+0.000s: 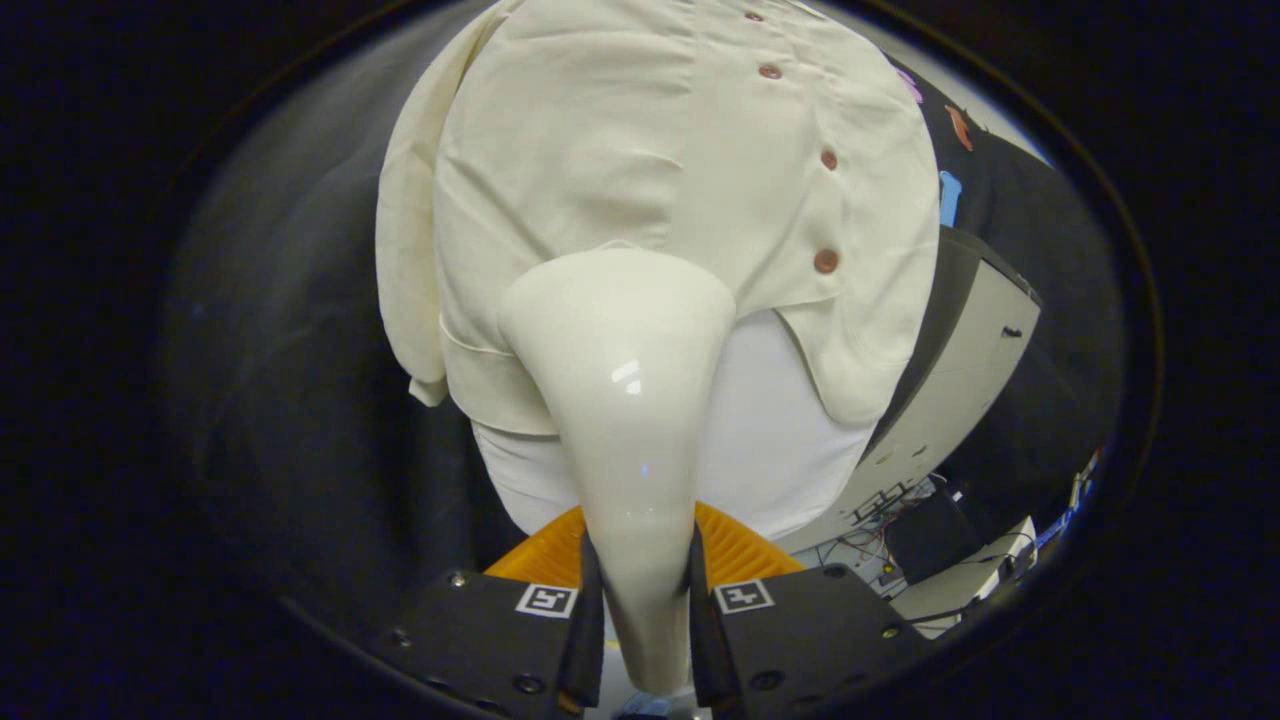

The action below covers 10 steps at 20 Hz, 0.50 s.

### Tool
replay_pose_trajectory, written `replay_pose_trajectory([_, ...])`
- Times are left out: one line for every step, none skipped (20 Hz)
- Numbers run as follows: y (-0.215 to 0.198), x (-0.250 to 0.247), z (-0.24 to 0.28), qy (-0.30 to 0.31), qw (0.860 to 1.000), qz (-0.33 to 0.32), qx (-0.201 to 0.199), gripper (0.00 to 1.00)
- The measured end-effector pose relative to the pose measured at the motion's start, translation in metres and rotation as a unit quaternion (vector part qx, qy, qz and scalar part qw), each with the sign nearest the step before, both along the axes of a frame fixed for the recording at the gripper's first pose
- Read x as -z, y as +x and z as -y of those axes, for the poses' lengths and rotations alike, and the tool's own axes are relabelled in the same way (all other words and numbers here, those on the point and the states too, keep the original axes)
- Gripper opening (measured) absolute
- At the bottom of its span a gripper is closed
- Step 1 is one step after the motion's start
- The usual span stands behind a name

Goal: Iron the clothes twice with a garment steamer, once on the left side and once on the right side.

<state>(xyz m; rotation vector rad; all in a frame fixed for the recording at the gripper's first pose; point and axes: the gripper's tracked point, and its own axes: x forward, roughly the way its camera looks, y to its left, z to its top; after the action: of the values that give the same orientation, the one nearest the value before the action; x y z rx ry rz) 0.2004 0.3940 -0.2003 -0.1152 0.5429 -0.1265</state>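
both claw (645, 600) fingers clamp steamer (625, 400) | head toward shirt (640, 170)

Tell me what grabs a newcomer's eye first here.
The glossy cream garment steamer, clamped between the gripper's two fingers, flares out ahead with its head against the cloth. Beyond it hangs the cream button-up shirt, its brown buttons running down beside the steamer head.
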Motion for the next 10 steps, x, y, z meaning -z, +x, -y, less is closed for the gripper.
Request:
replay_pose_trajectory([-0.006,-0.009,0.002,-0.001,1.0,0.005,0.002,0.35])
replay_pose_trajectory([-0.012,-0.019,0.006,-0.003,1.0,0.011,0.005,0.35])
replay_pose_trajectory([-0.018,-0.03,0.007,0.0,1.0,0.013,0.006,0.35])
replay_pose_trajectory([-0.023,-0.042,0.009,0.001,1.0,0.017,0.007,0.35])
replay_pose_trajectory([-0.028,-0.056,0.011,0.0,1.0,0.021,0.008,0.35])
replay_pose_trajectory([-0.032,-0.07,0.013,0.0,1.0,0.027,0.008,0.35])
replay_pose_trajectory([-0.036,-0.086,0.015,0.002,0.999,0.035,0.008,0.35])
replay_pose_trajectory([-0.039,-0.103,0.019,0.003,0.999,0.048,0.008,0.35])
replay_pose_trajectory([-0.043,-0.12,0.023,0.004,0.998,0.061,0.01,0.35])
replay_pose_trajectory([-0.046,-0.137,0.029,0.005,0.997,0.075,0.013,0.35])
